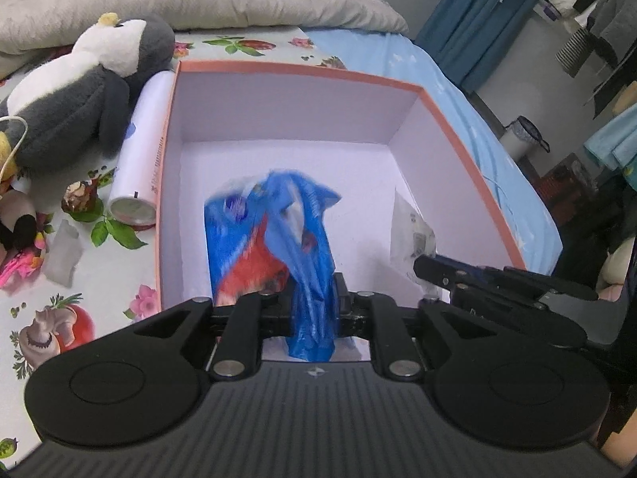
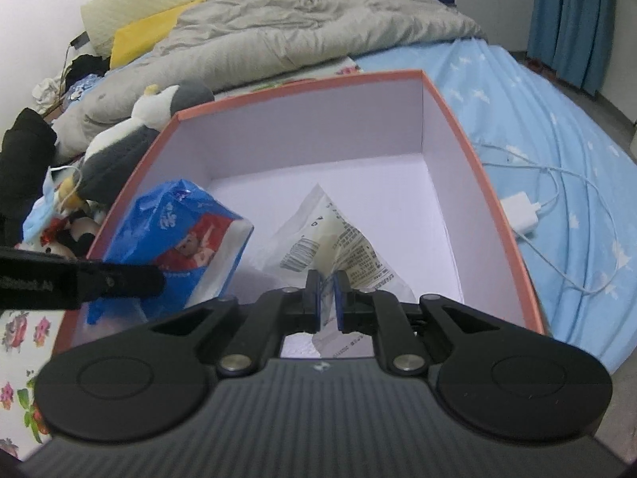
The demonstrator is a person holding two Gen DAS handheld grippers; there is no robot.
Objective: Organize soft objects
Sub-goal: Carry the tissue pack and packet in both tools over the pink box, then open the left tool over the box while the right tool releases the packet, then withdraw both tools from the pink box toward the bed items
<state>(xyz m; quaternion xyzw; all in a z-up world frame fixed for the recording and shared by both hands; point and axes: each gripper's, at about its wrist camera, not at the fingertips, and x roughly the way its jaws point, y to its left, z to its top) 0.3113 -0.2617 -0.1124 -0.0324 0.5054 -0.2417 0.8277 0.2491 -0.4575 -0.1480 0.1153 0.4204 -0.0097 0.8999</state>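
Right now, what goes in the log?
left gripper: shut on tissue pack | right gripper: shut on white packet | both over box

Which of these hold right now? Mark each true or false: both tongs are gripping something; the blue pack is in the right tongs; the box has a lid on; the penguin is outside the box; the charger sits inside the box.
1. Both tongs are gripping something. True: the left tongs pinch the blue pack, the right tongs pinch the white pouch.
2. The blue pack is in the right tongs. False: the left tongs hold it.
3. The box has a lid on. False: it is open on top.
4. The penguin is outside the box. True: it lies on the bed beside it.
5. The charger sits inside the box. False: it lies on the blue sheet outside.
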